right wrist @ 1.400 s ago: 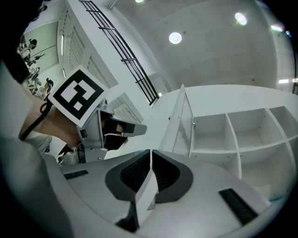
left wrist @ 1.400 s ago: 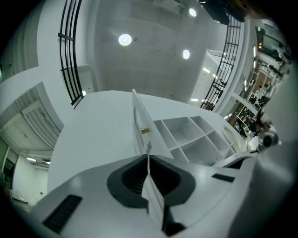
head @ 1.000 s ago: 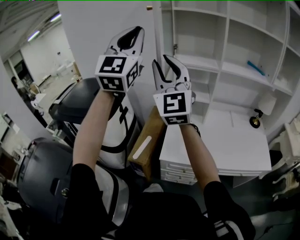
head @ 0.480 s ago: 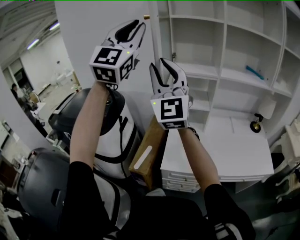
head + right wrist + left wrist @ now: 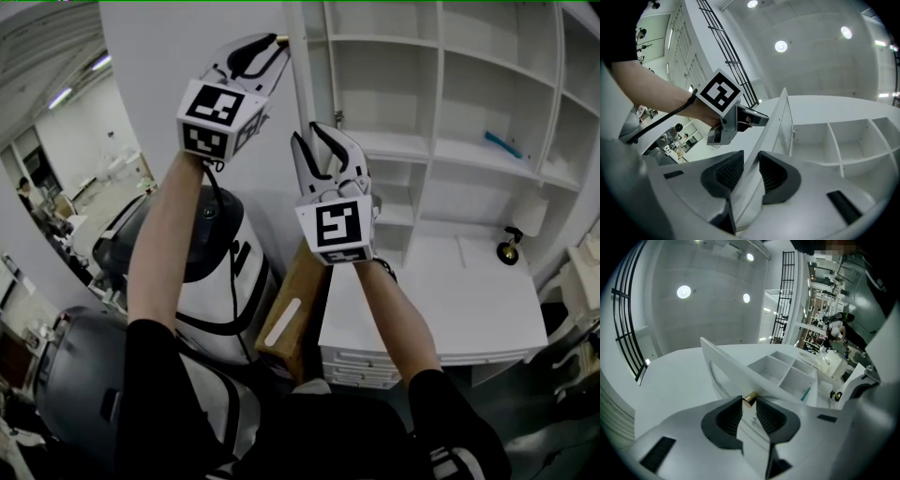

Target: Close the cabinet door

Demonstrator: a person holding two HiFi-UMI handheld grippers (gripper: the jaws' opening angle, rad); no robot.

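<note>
Both clenched on cabinet door point(image 5: 150, 56) edge: left claw point(image 5: 272, 52), right claw point(image 5: 311, 141); shelf point(image 5: 459, 142) holds blue item point(image 5: 502, 142).

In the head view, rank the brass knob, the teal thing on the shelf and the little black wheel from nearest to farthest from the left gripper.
1. The brass knob, on the cabinet door, at the tips of the left gripper.
2. The teal thing, on a shelf off to the right.
3. The black wheel, lower right on the counter.
</note>
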